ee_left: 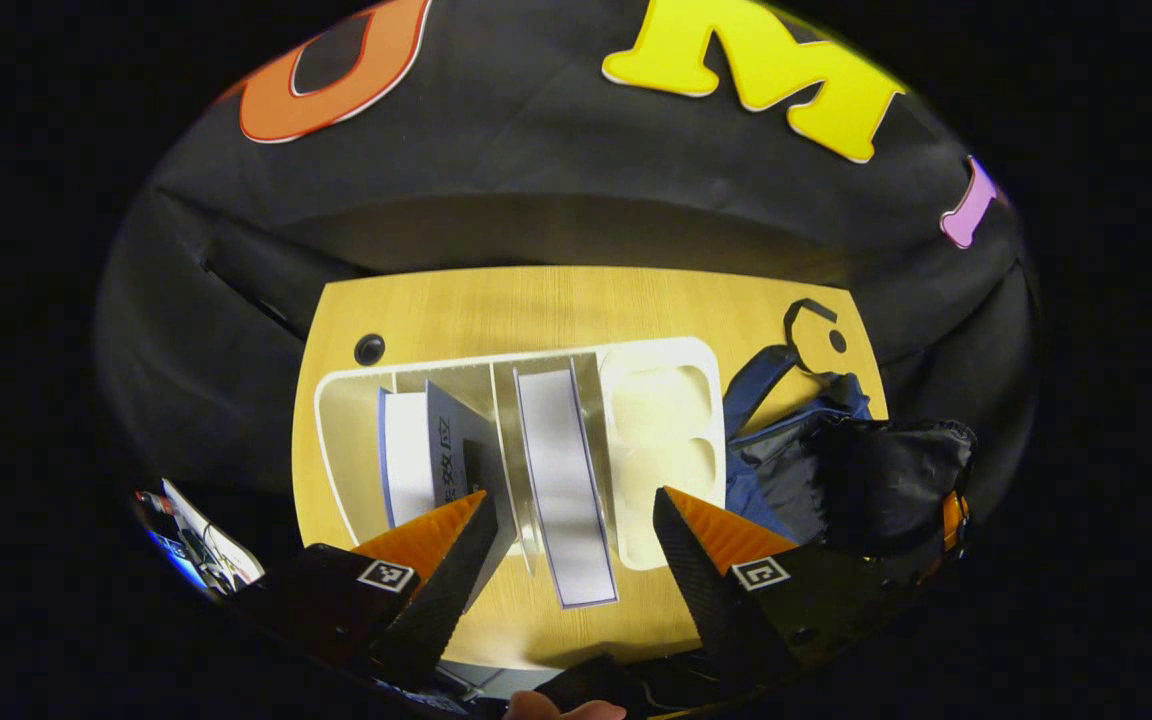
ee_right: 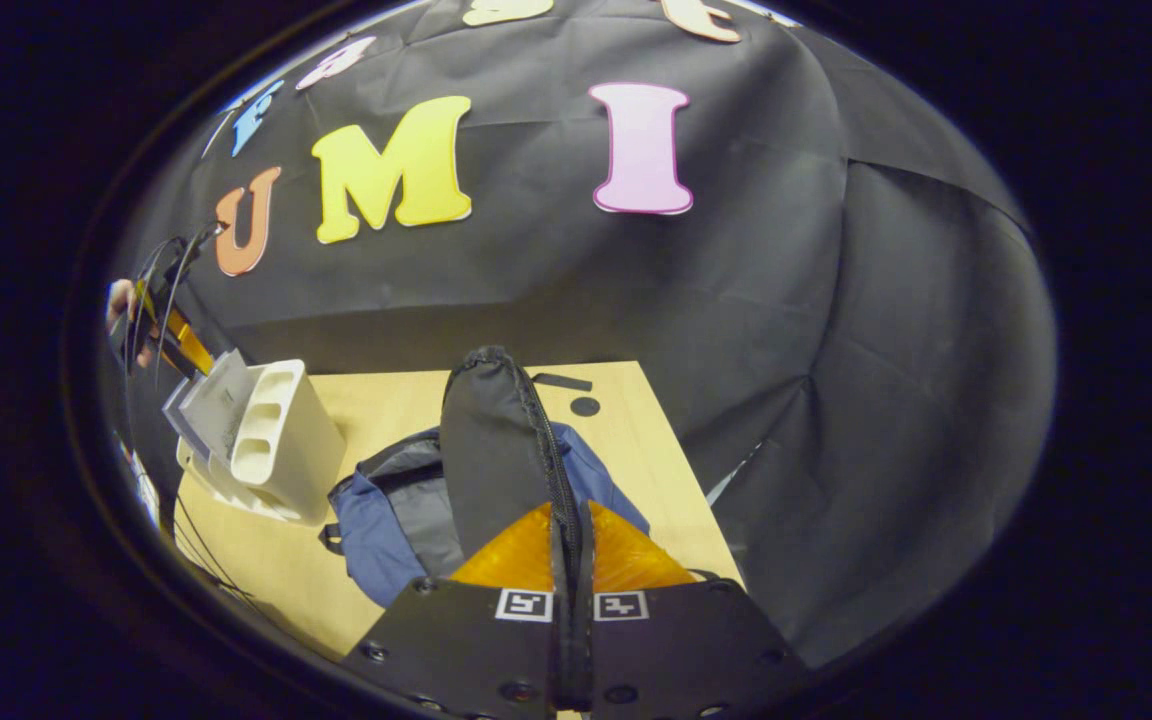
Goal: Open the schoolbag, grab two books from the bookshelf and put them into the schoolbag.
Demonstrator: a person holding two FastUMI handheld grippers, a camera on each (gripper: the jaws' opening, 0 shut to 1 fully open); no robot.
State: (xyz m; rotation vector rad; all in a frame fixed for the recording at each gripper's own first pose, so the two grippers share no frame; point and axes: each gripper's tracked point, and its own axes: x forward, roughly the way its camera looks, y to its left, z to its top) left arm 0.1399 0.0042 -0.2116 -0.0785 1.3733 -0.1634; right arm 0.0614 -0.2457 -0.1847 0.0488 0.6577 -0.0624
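1. Right now my left gripper (ee_left: 571,530) hangs open above the white plastic bookshelf (ee_left: 656,440), straddling a white upright book (ee_left: 561,480).
2. My right gripper (ee_right: 572,540) is clamped on the blue-and-grey schoolbag's dark flap (ee_right: 491,450), holding it up on the wooden counter (ee_right: 636,440).
3. Risk: descending off-centre could strike the shelf divider and tip the books.

Blue-and-grey schoolbag (ee_right: 386,520), white bookshelf (ee_left: 656,400), pale wooden table (ee_left: 536,310).

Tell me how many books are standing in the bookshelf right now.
3: two in the left slot, a white-edged book beside a tilted grey book, and one thick book in the middle slot. More may be hidden.
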